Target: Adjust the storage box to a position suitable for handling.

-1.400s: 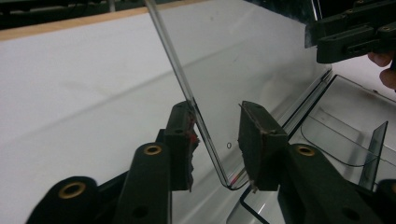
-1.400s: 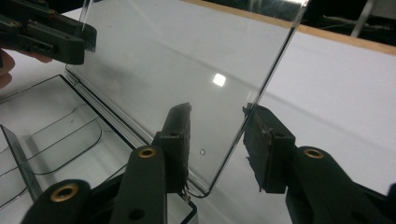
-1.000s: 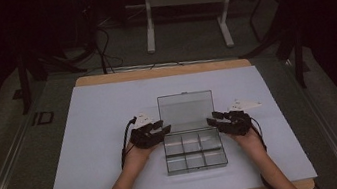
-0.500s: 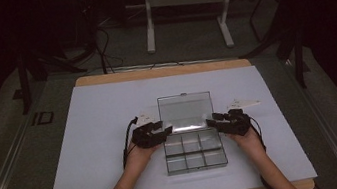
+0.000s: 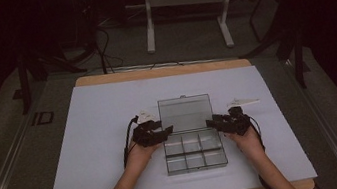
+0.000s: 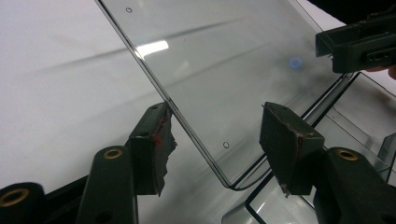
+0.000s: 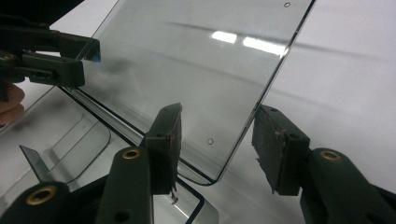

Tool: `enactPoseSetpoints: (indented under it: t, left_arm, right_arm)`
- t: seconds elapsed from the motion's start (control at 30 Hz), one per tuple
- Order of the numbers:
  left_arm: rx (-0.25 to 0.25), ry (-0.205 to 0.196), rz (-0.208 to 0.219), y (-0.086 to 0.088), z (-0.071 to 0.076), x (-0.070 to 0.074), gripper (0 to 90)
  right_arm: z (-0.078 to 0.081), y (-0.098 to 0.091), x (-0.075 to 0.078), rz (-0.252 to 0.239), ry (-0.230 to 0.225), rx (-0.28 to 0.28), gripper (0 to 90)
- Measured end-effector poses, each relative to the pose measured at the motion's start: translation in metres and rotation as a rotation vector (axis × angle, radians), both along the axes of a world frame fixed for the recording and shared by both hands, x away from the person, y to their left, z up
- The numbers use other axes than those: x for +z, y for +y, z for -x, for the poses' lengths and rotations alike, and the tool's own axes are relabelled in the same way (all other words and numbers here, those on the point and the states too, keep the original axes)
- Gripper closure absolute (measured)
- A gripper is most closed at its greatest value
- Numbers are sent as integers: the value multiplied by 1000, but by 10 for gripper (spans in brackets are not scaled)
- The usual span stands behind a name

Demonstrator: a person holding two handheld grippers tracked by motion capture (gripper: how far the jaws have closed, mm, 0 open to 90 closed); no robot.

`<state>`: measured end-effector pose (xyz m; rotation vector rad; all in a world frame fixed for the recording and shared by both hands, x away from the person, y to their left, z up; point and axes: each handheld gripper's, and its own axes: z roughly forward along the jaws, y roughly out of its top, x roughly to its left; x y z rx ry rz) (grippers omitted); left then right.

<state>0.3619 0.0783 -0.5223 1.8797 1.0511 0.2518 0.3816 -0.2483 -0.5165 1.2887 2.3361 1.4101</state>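
A clear plastic compartment box (image 5: 195, 153) sits on the white mat with its lid (image 5: 185, 113) folded back flat behind it. My left gripper (image 5: 168, 130) is at the lid's left near corner, beside the hinge. Its jaws have just been opening, and the lid's edge (image 6: 187, 126) runs between the pads without being pressed. My right gripper (image 5: 210, 123) mirrors it at the right near corner. Its jaws have also just been opening, and the lid's corner (image 7: 219, 163) lies loosely between them. The left gripper (image 6: 219, 140) and the right gripper (image 7: 217, 140) both stand open.
The white mat (image 5: 105, 159) covers a wooden table (image 5: 163, 71). Two small white flat pieces lie on it, one left of the lid (image 5: 146, 114), one to its right (image 5: 243, 101). A metal stand (image 5: 185, 16) is on the floor beyond the table.
Both hands have stayed at the sides of the box. The lid lies flat as before. A bright glare band near the hinge half a second ago has faded.
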Motion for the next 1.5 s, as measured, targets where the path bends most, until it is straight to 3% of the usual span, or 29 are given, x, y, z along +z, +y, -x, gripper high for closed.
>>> enactPoseSetpoints:
  t: [0.53,0.67,0.87,1.0,1.1,1.33,1.5]
  left_arm:
    - [41,39,-1,-4,-2,0,367]
    - [30,42,4,-5,-1,1,345]
    - [7,11,-18,-7,2,5,344]
    - [-31,-8,-3,-6,6,9,276]
    - [-58,-19,19,-5,9,12,176]
    - [-98,-46,11,-2,16,19,36]
    - [-110,-63,17,5,23,21,27]
  right_arm:
    - [-1,2,2,2,55,-30,496]
    - [-1,3,2,23,54,-32,506]
    - [1,4,6,34,38,-23,501]
    - [3,5,11,53,11,-4,479]
    - [4,6,15,72,-16,12,446]
    - [8,3,22,79,-47,42,396]
    - [12,0,26,94,-74,75,373]
